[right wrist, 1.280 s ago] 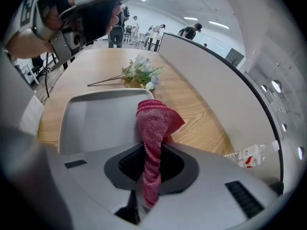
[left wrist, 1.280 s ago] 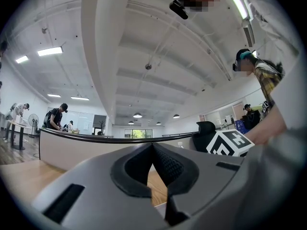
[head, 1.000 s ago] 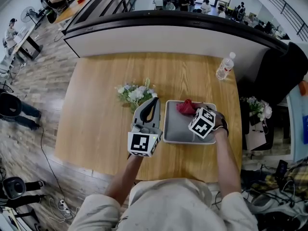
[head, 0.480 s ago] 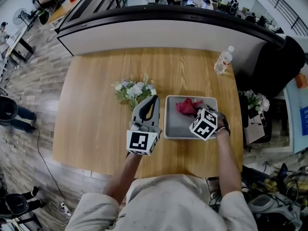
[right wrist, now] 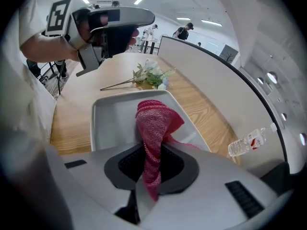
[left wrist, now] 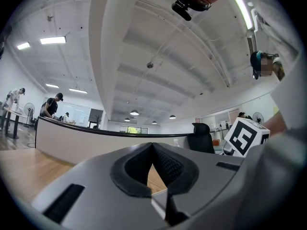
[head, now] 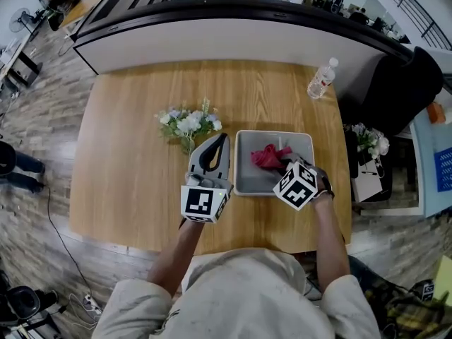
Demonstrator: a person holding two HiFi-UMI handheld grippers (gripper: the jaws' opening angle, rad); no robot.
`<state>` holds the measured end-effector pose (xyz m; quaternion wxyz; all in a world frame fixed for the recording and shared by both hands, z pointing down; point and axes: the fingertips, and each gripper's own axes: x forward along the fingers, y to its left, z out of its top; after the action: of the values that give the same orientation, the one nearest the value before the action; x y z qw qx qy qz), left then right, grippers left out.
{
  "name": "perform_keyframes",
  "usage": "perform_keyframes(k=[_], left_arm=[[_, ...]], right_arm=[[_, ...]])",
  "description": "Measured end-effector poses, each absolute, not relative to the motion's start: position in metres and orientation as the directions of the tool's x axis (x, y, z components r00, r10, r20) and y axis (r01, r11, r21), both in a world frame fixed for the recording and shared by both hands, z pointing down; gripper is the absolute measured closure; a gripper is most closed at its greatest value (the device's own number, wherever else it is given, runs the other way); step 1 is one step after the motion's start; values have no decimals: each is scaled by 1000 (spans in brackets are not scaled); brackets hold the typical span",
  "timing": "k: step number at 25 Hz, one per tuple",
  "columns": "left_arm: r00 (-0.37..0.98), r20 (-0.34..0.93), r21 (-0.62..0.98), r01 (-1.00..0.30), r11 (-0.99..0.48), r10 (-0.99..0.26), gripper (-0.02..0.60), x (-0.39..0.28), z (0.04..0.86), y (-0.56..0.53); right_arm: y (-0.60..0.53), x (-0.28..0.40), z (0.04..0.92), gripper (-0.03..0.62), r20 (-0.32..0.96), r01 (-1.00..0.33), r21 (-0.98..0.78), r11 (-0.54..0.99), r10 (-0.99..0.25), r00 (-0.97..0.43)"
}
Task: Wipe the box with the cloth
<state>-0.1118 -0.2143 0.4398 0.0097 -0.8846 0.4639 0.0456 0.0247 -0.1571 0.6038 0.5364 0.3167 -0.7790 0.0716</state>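
Left tongs [head: 222, 144]: jaws together, nothing held, just beside the left wall of the box [head: 248, 182]. The grey, shallow box sits on the tabletop [head: 127, 154]. The red cloth [head: 268, 157] is bunched inside it, one fold pinched in the right tongs [head: 288, 167], which are closed on it.

Judgement: press the cloth flat to the floor of the box and sweep wall to wall; the left tongs could brace the rim against sliding.

Writing: the bottle [head: 319, 81] label is too small to read; the cubes carry only square markers.
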Motion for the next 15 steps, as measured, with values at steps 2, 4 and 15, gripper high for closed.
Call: perform_keyframes(k=[2, 4, 15], left_arm=[[564, -89, 30, -822, -569, -821, 568, -111, 441, -213], [565, -89, 32, -821, -570, -820, 568, -110, 442, -213], [572, -79, 30, -817, -576, -816, 568, -109, 447, -209]], right_arm=[[-150, 23, 604, 526, 880, -582, 212, 785, -413, -237], [-144, 22, 603, 526, 878, -590, 199, 782, -410, -247], [-116, 15, 603, 526, 881, -602, 167, 781, -392, -264]])
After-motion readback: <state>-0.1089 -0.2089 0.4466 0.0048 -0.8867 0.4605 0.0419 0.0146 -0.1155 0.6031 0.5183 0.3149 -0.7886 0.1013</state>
